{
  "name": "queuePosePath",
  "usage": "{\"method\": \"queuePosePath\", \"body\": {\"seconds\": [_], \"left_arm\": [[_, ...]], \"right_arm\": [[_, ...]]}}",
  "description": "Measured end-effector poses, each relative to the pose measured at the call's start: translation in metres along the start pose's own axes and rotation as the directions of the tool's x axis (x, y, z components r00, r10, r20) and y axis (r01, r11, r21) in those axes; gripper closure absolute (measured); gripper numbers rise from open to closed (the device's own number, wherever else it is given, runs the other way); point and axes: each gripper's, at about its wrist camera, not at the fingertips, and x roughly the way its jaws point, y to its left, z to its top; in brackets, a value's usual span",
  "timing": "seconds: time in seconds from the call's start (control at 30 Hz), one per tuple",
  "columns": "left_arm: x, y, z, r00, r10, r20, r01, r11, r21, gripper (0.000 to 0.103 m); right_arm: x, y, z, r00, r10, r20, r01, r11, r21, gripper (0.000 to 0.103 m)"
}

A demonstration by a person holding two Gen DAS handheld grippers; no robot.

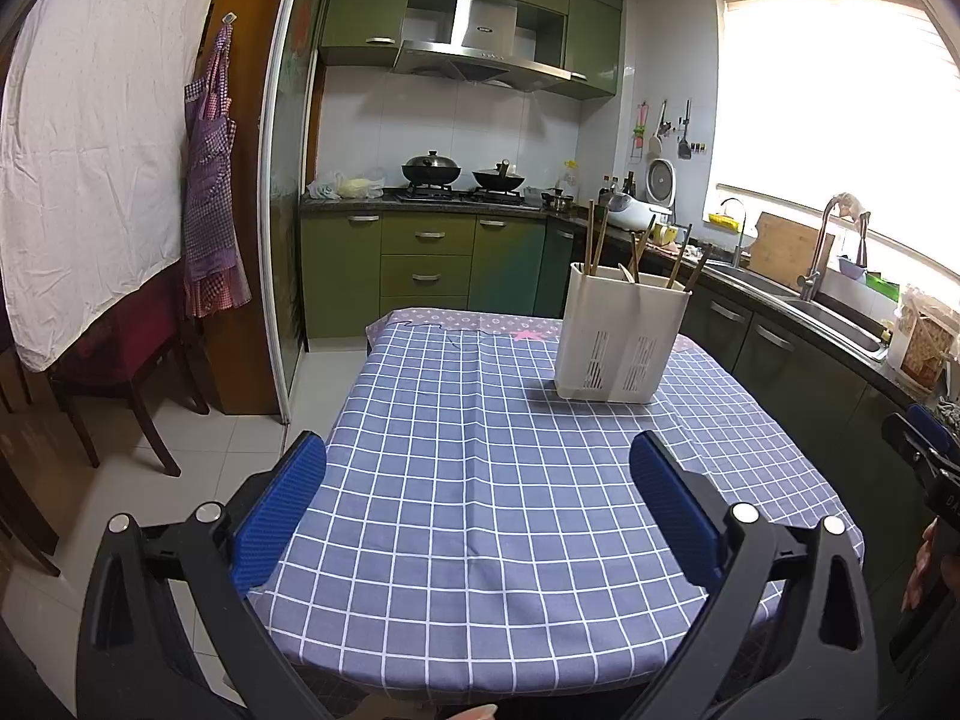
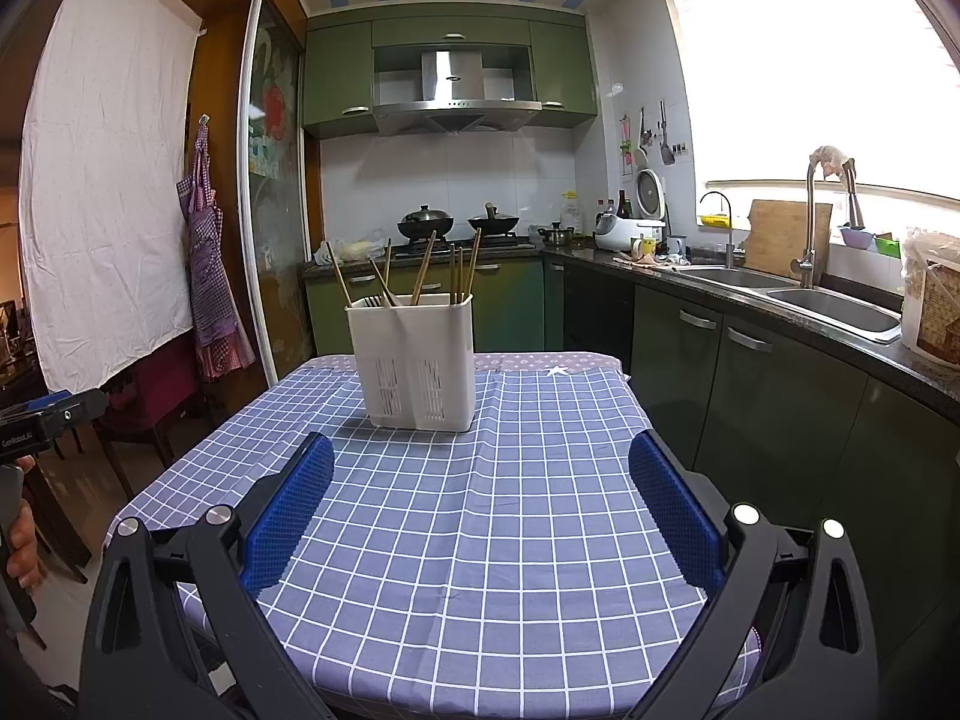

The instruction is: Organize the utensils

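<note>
A white slotted utensil holder [image 1: 621, 336] stands upright on the checked blue tablecloth [image 1: 480, 480], at the far right in the left wrist view and at the far middle in the right wrist view [image 2: 414, 360]. Several wooden chopsticks and utensils [image 2: 420, 276] stick up out of it. My left gripper [image 1: 478, 450] is open and empty, held above the near part of the table. My right gripper [image 2: 482, 450] is open and empty too, well short of the holder. The right gripper's body shows at the right edge of the left wrist view [image 1: 924, 468].
Green kitchen cabinets [image 1: 420, 264] and a stove with two woks [image 1: 462, 177] stand behind the table. A counter with a double sink [image 2: 798, 294] runs along the right. A chair [image 1: 120, 372] and a hanging apron [image 1: 210, 180] are on the left.
</note>
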Motion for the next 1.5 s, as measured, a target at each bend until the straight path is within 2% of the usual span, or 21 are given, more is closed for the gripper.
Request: {"method": "queuePosePath", "body": {"seconds": [1.27,1.5], "left_arm": [[0.006,-0.009,0.001,1.000,-0.004,-0.022,0.005,0.999,0.036,0.007],[0.011,-0.004,0.000,1.000,0.007,-0.029,-0.006,1.000,0.016,0.007]], "right_arm": [[0.005,0.003,-0.003,1.000,0.005,-0.017,-0.005,1.000,-0.008,0.005],[0.006,0.004,-0.005,1.000,0.005,-0.020,-0.005,1.000,-0.008,0.005]]}}
